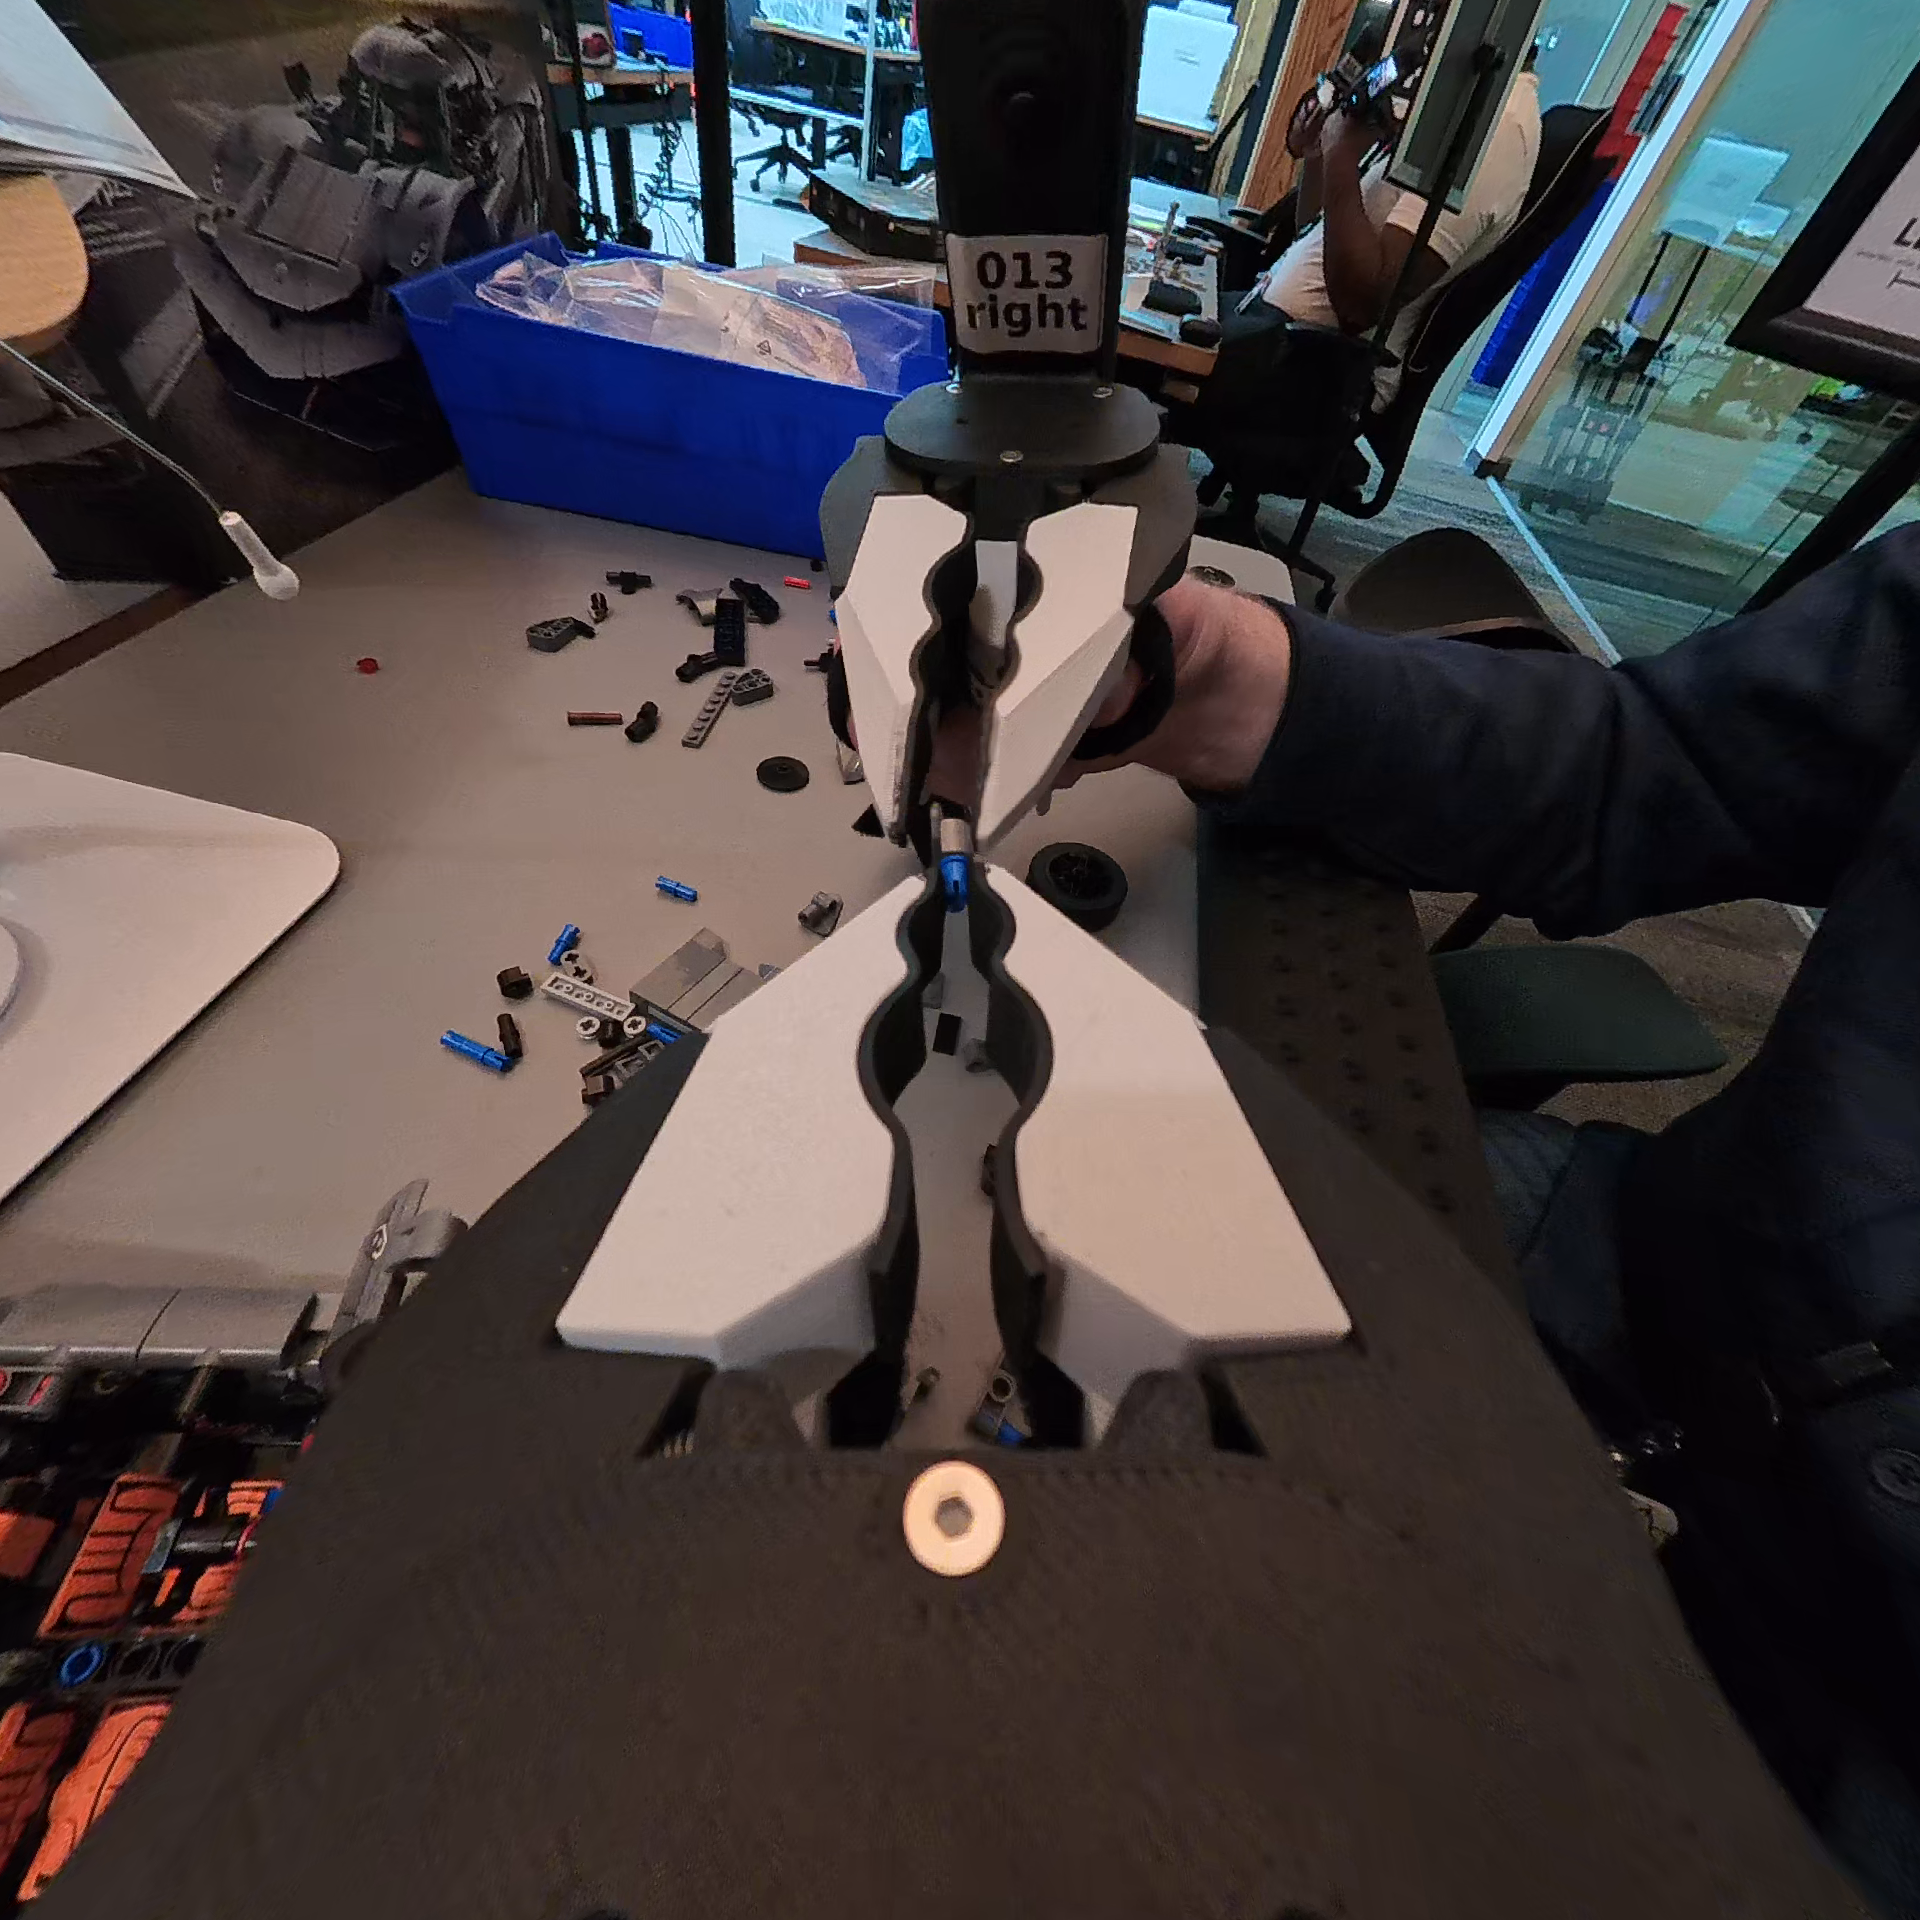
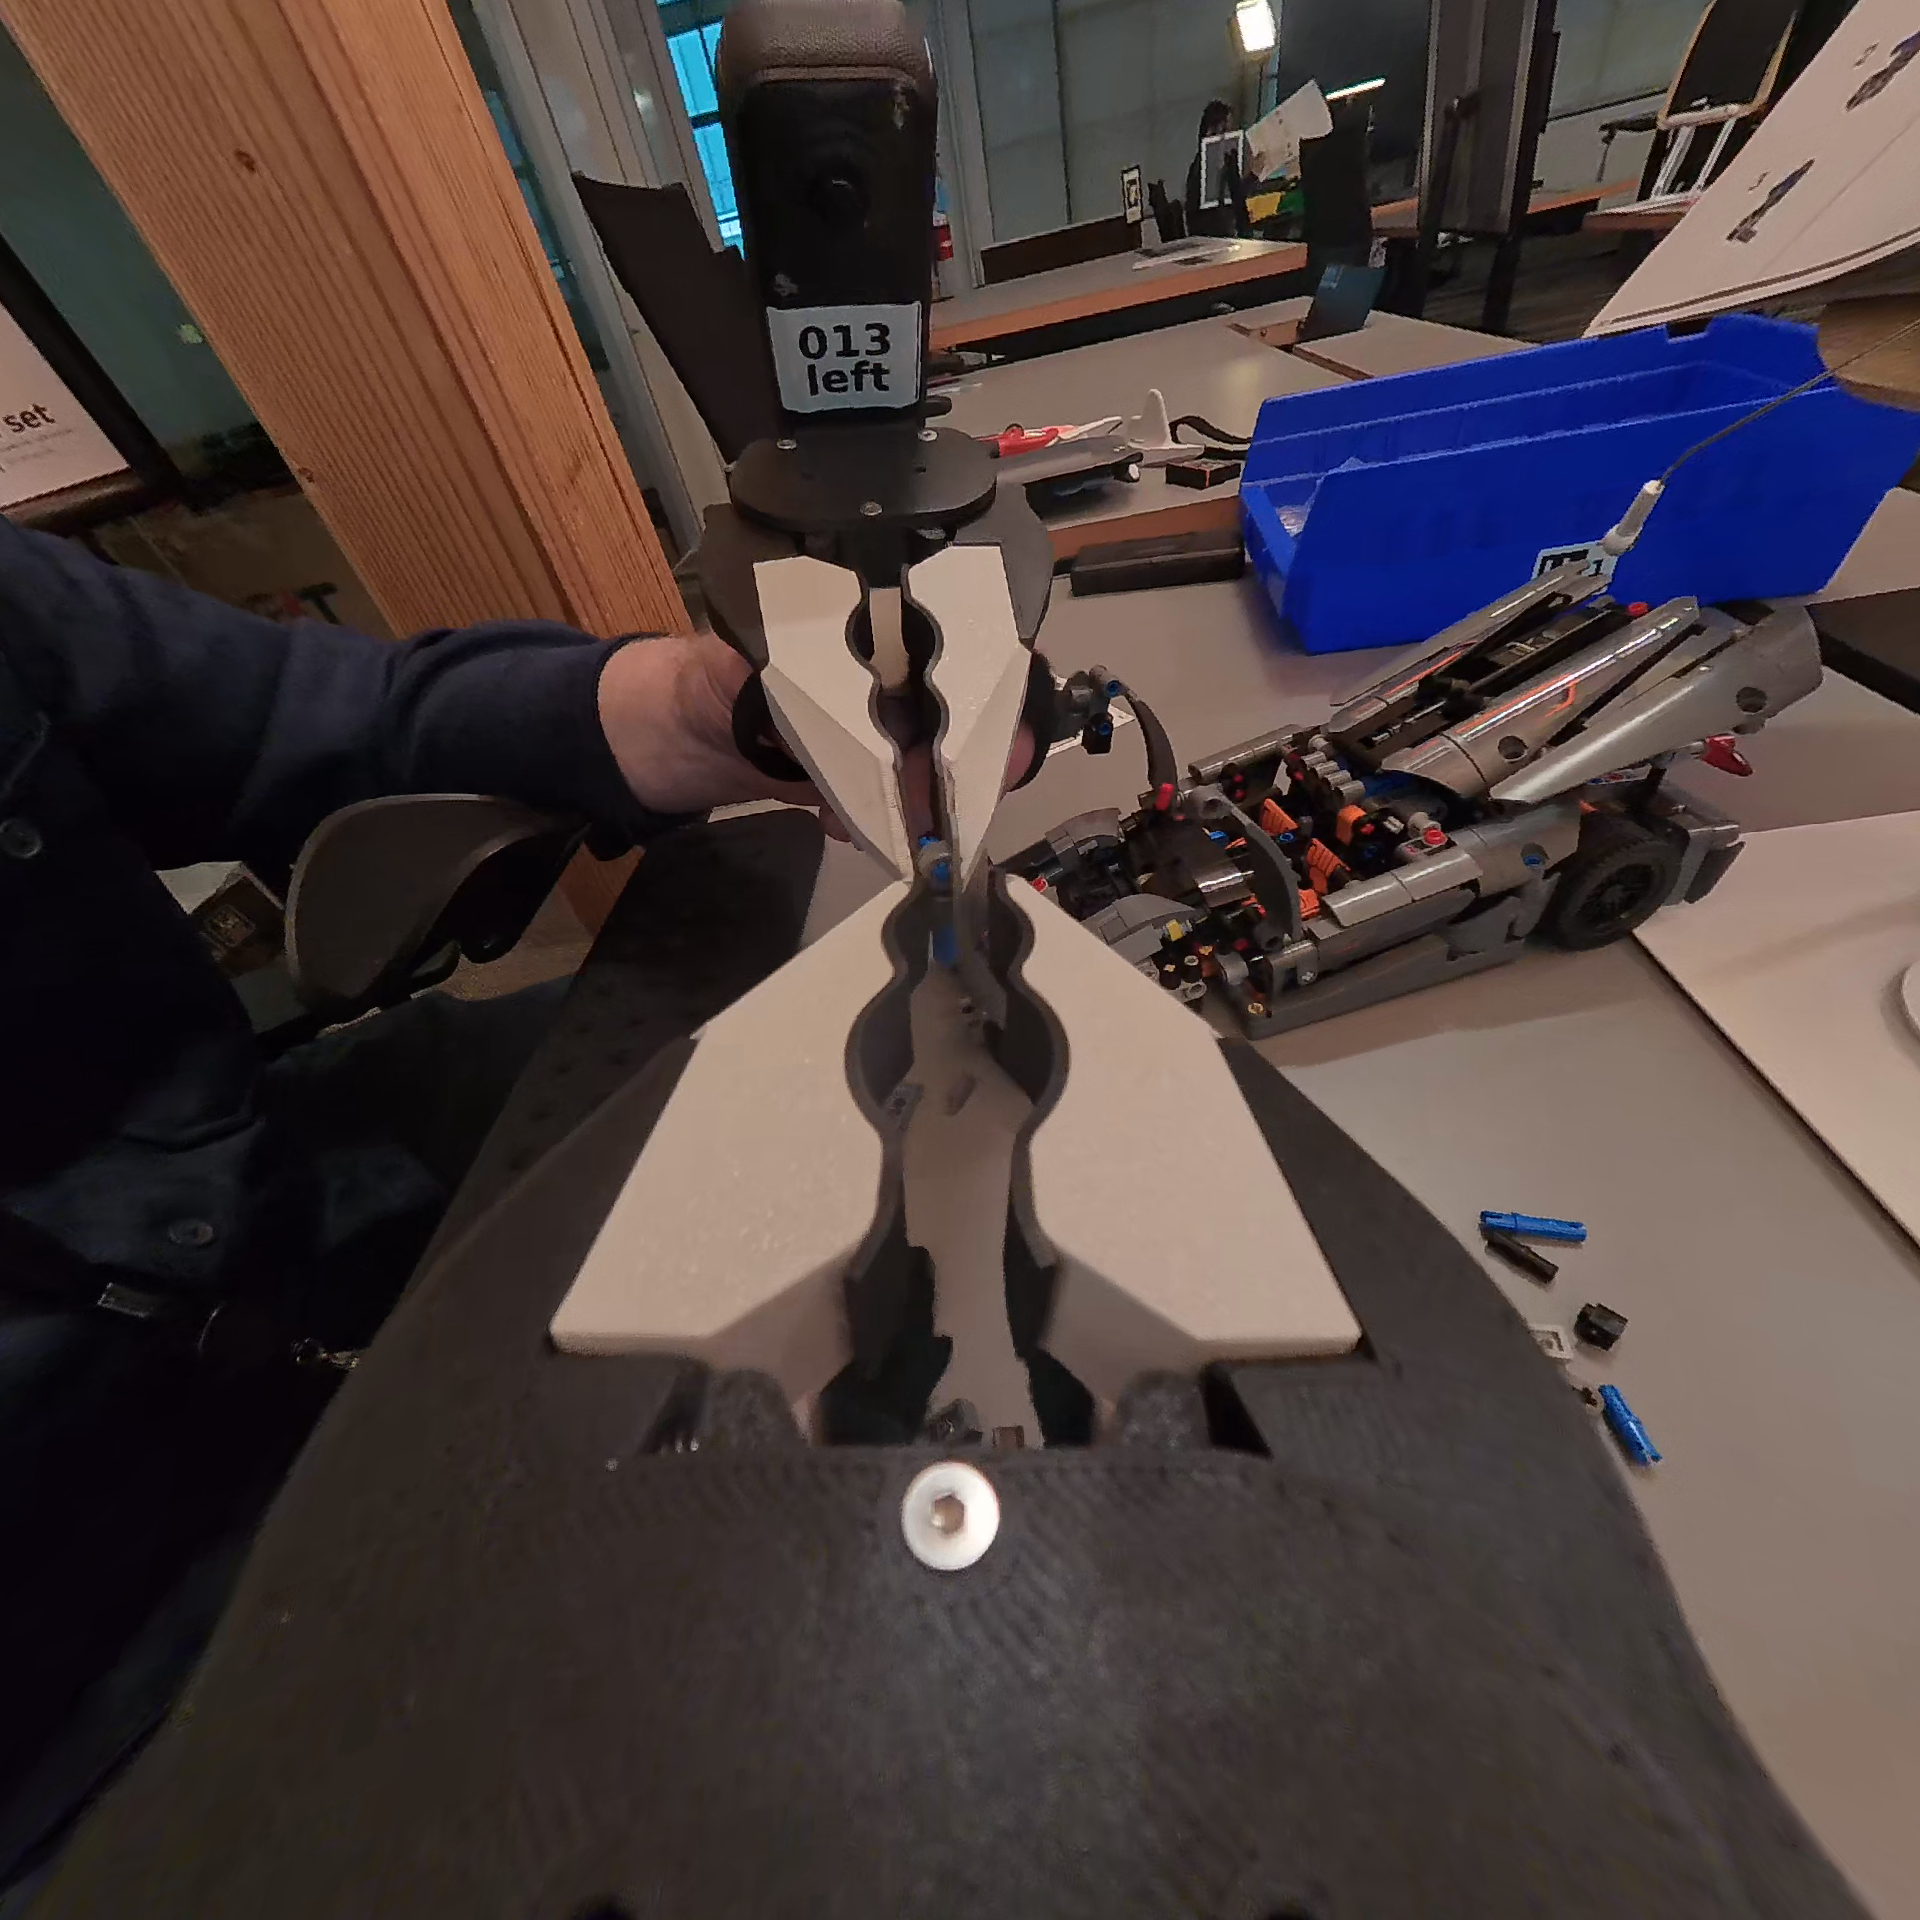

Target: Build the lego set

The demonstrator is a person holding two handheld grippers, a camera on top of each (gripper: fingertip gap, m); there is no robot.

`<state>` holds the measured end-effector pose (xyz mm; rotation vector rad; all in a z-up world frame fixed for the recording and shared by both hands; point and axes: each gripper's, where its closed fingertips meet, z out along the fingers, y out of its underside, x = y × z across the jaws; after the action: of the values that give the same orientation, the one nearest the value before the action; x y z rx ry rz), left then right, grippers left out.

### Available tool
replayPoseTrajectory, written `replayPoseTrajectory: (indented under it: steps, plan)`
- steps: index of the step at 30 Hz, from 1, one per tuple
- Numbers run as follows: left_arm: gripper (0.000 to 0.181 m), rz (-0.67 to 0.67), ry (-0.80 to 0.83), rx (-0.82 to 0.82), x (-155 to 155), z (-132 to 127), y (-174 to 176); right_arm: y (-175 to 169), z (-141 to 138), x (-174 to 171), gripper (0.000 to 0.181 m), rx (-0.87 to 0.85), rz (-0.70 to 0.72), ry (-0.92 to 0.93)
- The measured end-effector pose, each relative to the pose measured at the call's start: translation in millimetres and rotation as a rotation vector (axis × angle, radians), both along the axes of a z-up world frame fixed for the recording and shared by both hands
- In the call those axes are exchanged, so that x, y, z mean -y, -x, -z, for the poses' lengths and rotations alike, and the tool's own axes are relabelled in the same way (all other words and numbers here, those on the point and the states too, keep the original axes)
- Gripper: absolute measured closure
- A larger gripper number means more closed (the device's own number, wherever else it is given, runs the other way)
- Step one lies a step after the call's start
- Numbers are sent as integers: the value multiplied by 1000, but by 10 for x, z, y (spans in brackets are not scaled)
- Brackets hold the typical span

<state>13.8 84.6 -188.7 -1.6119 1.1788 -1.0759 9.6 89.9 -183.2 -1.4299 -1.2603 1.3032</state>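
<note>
My two grippers meet tip to tip above the grey table [image 1: 416,790]. In the left wrist view my left gripper [image 1: 954,885] is shut on a small blue pin [image 1: 954,875]. My right gripper [image 1: 940,826] faces it, shut on a small grey connector piece [image 1: 951,831]. The pin and the connector touch end to end. In the right wrist view my right gripper [image 2: 940,902] meets the left gripper [image 2: 930,857] over the joined grey and blue pieces [image 2: 938,868]. The part-built grey and orange car model [image 2: 1455,810] sits to the right; it also shows in the left wrist view [image 1: 114,1507].
Loose dark and grey pieces [image 1: 675,665] and blue pins [image 1: 476,1049] are scattered on the table. A black wheel [image 1: 1077,883] lies near the tips. A blue bin [image 1: 665,416] stands at the back. A white base plate [image 1: 125,935] is at the left. More blue pins [image 2: 1532,1226] lie at the right. Less than 4 cm separates the two grippers' tips. The black wheel [image 1: 1077,883] is about 20 centimeters from both grippers' fingertips.
</note>
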Motion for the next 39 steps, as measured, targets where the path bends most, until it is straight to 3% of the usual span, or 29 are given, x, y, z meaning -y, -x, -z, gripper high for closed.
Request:
replayPoseTrajectory:
  steps: [5, 8, 24, 29, 35, 39]
  plan:
    - [179, 6, -8, -46, 16, 80, -30, 28, 13, 55, 166, 9, -31, 7]
    - [180, 11, -13, -68, 21, 117, -41, 37, 57, 55, 176, 30, -31, 9]
    - [172, -12, -22, -149, -4, 241, -55, -102, 39, -5, 181, 33, -2, 35]
    - [164, 35, -44, -327, 115, 512, -115, -253, -62, -139, 181, -16, 56, 54]
    - [159, 143, -96, -678, 352, 1083, -121, -301, -63, -191, 181, -29, 67, 78]
    - [159, 173, -140, -789, 417, 1232, -112, -280, -51, -180, 181, -26, 59, 78]
